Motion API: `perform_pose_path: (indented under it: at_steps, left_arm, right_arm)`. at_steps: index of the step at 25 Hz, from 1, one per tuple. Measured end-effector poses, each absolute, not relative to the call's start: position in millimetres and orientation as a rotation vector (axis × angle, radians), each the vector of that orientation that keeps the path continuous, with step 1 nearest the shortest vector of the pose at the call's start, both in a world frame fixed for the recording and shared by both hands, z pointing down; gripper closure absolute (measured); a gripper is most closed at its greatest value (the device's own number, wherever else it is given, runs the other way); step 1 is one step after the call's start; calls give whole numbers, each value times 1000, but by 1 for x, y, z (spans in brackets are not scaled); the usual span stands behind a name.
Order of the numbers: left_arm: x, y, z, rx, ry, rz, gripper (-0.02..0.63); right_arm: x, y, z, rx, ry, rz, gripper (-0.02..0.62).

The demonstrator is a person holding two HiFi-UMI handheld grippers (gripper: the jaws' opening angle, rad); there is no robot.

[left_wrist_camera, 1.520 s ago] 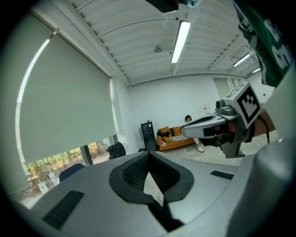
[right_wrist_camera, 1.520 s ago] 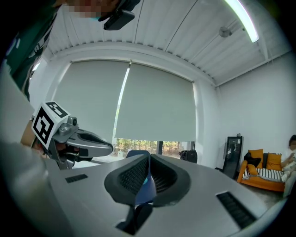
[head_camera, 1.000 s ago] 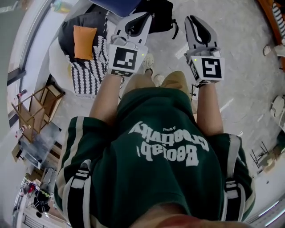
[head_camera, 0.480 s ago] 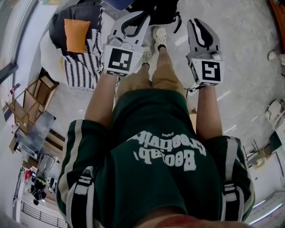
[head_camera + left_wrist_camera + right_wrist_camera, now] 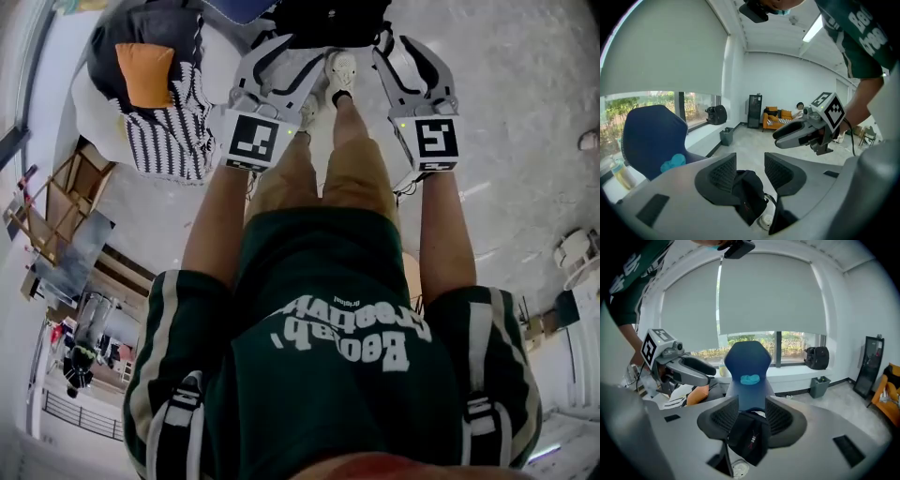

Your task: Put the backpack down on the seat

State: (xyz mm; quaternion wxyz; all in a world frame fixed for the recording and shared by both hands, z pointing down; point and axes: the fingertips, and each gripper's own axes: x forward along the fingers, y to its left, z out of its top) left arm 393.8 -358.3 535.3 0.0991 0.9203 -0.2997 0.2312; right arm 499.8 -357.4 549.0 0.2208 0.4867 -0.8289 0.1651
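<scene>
Over a pale speckled floor (image 5: 525, 112), with a shaded window (image 5: 797, 341) behind and a beanbag (image 5: 141, 84) at ten o'clock, the black backpack (image 5: 328, 19) sits at twelve o'clock before the blue chair (image 5: 747, 364), its top between the half-spread, opening jaws of the left gripper (image 5: 750, 166) and right gripper (image 5: 752, 411).

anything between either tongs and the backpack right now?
Nothing visible. The left tongs and right tongs are both opening, and the black backpack shows in the gap of each, not gripped. The person's shoe stands low, just in front of the backpack, between the two.
</scene>
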Motion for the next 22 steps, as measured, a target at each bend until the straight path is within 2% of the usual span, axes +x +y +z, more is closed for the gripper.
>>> perform_pose_path:
  at_steps: [9, 18, 22]
  left_arm:
    - [416, -405, 663, 2598, -815, 775, 376]
    - [401, -421, 795, 2409, -769, 889, 320]
    - [394, -419, 849, 2340, -726, 955, 318]
  right_arm:
    - [525, -397, 693, 1114, -2303, 608, 347]
    - [555, -417, 814, 1062, -2235, 710, 333]
    - [563, -428, 862, 1023, -2228, 750, 331]
